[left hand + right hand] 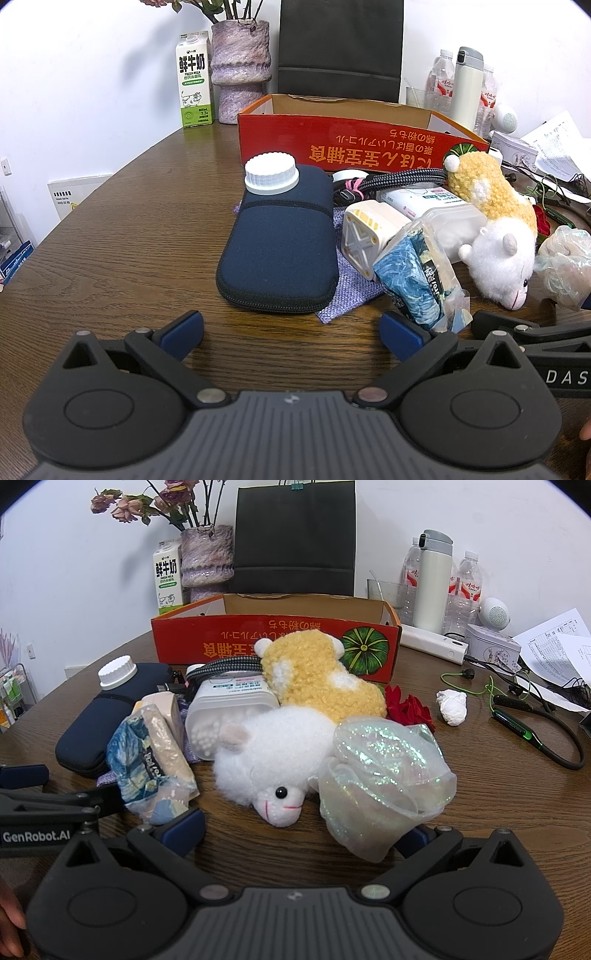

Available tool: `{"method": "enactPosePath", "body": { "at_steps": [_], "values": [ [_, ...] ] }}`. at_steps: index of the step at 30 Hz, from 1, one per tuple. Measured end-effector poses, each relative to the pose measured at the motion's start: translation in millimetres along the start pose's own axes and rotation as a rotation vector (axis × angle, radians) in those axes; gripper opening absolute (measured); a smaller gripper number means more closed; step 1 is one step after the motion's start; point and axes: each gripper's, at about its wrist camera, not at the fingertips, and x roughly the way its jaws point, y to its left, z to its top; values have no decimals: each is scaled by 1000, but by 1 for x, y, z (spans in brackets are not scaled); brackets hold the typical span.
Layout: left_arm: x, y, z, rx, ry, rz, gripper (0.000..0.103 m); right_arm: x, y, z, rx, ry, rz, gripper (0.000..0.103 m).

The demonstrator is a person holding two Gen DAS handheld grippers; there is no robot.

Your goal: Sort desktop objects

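A pile of objects lies on the wooden table in front of a red cardboard box [343, 144] [236, 642]. It holds a navy zip case [280, 243] [96, 723] with a white-capped bottle [271, 178] [117, 672] behind it, a blue patterned tissue pack [417, 280] [147, 760], a white-and-yellow plush toy [495, 229] [280, 753], a clear cotton-swab tub [229, 709] and an iridescent organza bag [384, 775]. My left gripper [291, 332] is open and empty, just short of the navy case. My right gripper [299, 830] is open and empty, its right finger under the organza bag.
A milk carton [195, 81], a flower vase [242, 66] and a black bag [295, 539] stand behind the box. Water bottles, a white flask [432, 579], a speaker, a tin, papers, a crumpled tissue [452, 706] and green earphone cable [495, 698] crowd the right side.
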Motion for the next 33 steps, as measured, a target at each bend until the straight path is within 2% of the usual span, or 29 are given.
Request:
{"method": "enactPosePath", "body": {
  "at_steps": [29,33],
  "values": [
    [1,-1,1,-2,1,5,103,0,0,-1,2,0,-7,103],
    [-12,-1,-2,20,-19,19,103,-6,-1,-2,-14,15,6,103]
  ]
}}
